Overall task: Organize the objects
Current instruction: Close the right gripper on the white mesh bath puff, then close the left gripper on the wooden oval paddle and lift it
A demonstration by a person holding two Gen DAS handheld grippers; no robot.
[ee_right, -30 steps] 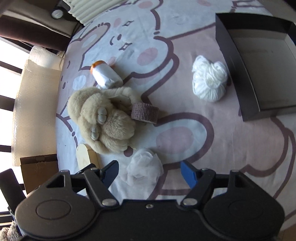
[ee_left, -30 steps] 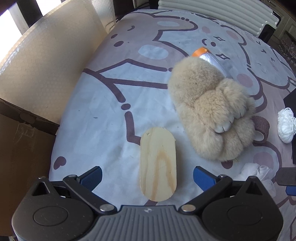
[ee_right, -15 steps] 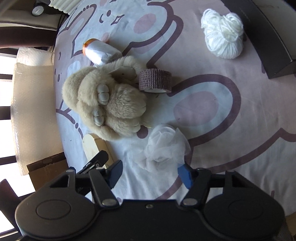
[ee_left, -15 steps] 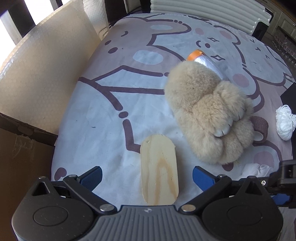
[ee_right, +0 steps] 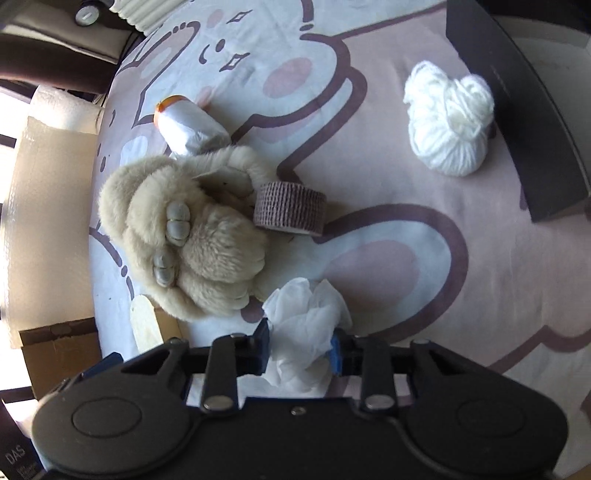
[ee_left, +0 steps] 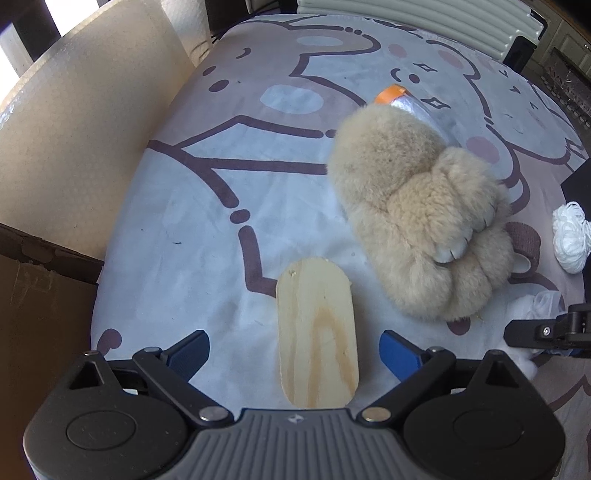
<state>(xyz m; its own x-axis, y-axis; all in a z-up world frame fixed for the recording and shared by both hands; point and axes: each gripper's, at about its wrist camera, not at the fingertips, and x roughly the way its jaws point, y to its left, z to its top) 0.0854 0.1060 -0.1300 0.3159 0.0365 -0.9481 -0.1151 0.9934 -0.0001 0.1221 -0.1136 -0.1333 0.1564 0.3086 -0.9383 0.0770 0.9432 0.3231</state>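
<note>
My left gripper (ee_left: 293, 349) is open, with a flat oval wooden board (ee_left: 317, 334) lying on the cloth between its fingers. A tan plush paw slipper (ee_left: 417, 218) lies just right of the board. My right gripper (ee_right: 300, 349) is shut on a crumpled white mesh cloth (ee_right: 306, 325), which rests on the table. In the right wrist view I also see the plush paw (ee_right: 184, 229), a brown bandage roll (ee_right: 290, 208), a silver roll with an orange cap (ee_right: 188, 123), a white yarn ball (ee_right: 448, 118) and a black box (ee_right: 517, 110).
A cartoon-print tablecloth (ee_left: 207, 206) covers the table. A cardboard box with bubble wrap (ee_left: 74, 147) stands off the table's left edge. A white radiator (ee_left: 417, 18) is at the back. The right gripper's arm (ee_left: 546, 328) shows at the left view's right edge.
My right gripper has moved in over the white mesh cloth and closed on it. My left gripper has crept slightly forward over the board and stays open.
</note>
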